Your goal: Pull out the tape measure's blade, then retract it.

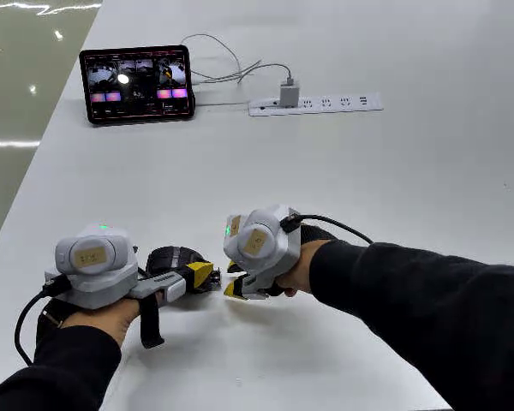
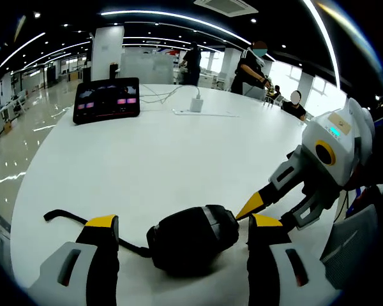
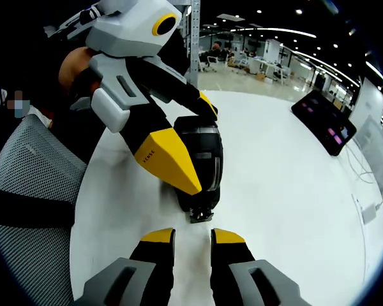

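So: big white table (image 1: 368, 188) takes up most of head view, w/ shiny floor (image 1: 26, 103) off its left edge. Person's dark sleeves (image 1: 428, 300) come in from the bottom, one hand per gripper. Grey mesh chair (image 3: 25, 166) sits by the table edge in R gripper view.

Black tablet (image 1: 137, 83), screen lit, stands at far left of the table. White power strip (image 1: 325, 104) lies to its right, w/ thin cables (image 1: 227, 64) looping toward the tablet.

L gripper (image 2: 184, 223): jaws spread wide, one each side of the tape measure (image 2: 191, 239). In L gripper view there's a clear gap on one side. The other jaw is just beside the case; can't tell if it touches.

R gripper (image 3: 193, 237): yellow-tipped jaws nearly together, a narrow slit btwn them, nothing in it. Tips are low over the table, just short of the tape measure, pointing at the end of the case where a small dark tab sticks out.

Tape measure is a black rounded case, lying on the table near the front edge, btwn the two grippers and inside L gripper's jaws. Its black strap (image 1: 150, 321) trails from the case across the table toward the person. Smallest bit: a white charger (image 1: 289, 92) plugged into the power strip.
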Available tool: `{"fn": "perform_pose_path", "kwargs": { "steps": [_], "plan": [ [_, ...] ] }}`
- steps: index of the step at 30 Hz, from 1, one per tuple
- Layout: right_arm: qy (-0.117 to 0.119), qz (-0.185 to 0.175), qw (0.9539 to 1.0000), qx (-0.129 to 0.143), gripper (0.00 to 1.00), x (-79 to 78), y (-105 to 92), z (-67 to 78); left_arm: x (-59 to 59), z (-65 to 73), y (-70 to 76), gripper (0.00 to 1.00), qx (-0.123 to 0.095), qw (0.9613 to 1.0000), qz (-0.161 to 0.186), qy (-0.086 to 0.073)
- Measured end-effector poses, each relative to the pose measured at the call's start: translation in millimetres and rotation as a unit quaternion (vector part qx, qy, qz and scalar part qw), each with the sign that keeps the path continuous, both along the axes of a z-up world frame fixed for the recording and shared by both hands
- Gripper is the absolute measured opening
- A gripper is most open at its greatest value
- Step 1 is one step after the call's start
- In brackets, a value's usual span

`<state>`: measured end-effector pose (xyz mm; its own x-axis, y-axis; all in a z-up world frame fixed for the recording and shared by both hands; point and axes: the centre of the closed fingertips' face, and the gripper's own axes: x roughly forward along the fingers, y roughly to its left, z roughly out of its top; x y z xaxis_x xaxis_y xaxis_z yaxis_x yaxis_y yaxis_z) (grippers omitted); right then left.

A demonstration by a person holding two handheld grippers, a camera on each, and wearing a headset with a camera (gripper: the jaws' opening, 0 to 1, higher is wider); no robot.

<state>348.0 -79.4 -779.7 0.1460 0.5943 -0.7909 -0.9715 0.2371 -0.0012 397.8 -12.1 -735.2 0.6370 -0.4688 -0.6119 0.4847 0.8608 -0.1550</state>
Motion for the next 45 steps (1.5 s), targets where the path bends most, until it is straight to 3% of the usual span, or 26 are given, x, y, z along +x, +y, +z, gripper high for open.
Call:
{"fn": "perform_pose_path", "kwargs": {
  "steps": [4,8,15,17,19,20,24,25,27,30,32,39,40,45],
  "plan": [
    [0.006,-0.018,0.9998,0.004,0.27,-0.3,-6.6,3.4,0.6,4.9,-0.7,0.88,-0.003,0.9999,-0.012,-0.007],
    [0.005,-0.033,0.9993,0.014,0.31,-2.1,-14.9,9.4,-0.2,5.4,-1.5,0.99,-0.018,0.9995,-0.025,0.004],
    [0.002,-0.065,0.9973,0.034,0.36,-11.9,-39.7,17.5,-8.3,8.8,-1.4,0.99,-0.025,0.9979,-0.059,0.005],
    [0.003,-0.079,0.9962,0.036,0.37,-14.7,-49.7,21.8,-9.4,9.9,0.6,0.99,-0.019,0.9975,-0.068,-0.003],
    [0.012,-0.099,0.9934,0.058,0.38,-16.3,-53.8,29.7,-11.5,9.2,2.8,0.99,-0.006,0.9968,-0.079,-0.006],
    [0.008,-0.103,0.9925,0.065,0.4,-16.2,-59.2,35.2,-11.6,11.5,3.2,0.99,-0.004,0.9961,-0.086,-0.017],
    [0.002,-0.119,0.9902,0.074,0.43,-19.5,-76.1,46.6,-13.3,16.6,5.8,0.99,-0.019,0.9959,-0.087,-0.016],
    [0.002,-0.126,0.989,0.077,0.45,-20.8,-82.4,49.1,-14.1,19.5,5.5,0.99,-0.023,0.995,-0.095,-0.021],
    [-0.005,-0.135,0.9879,0.075,0.46,-22.3,-95.1,50.6,-18.6,21.7,3.6,0.99,-0.019,0.9919,-0.123,-0.026],
    [-0.007,-0.154,0.9851,0.076,0.47,-24.5,-112.2,51.8,-27.1,21.5,2.3,0.99,-0.011,0.9876,-0.155,-0.018],
    [-0.007,-0.159,0.9843,0.075,0.48,-26.5,-120.8,52.1,-29.4,25.5,0.9,0.99,-0.021,0.9859,-0.164,-0.022],
    [-0.012,-0.181,0.9806,0.074,0.51,-31.8,-145.3,51.1,-28.6,21.7,8.3,0.99,-0.013,0.9869,-0.161,-0.007],
    [-0.013,-0.182,0.9805,0.072,0.52,-33.3,-149.3,50.0,-29.8,19.5,9.6,0.99,-0.004,0.986,-0.166,-0.005],
    [-0.016,-0.186,0.9801,0.066,0.56,-41.1,-164.6,48.3,-31.8,20.1,8.9,0.99,-0.011,0.9843,-0.176,-0.008]
  ]
}}
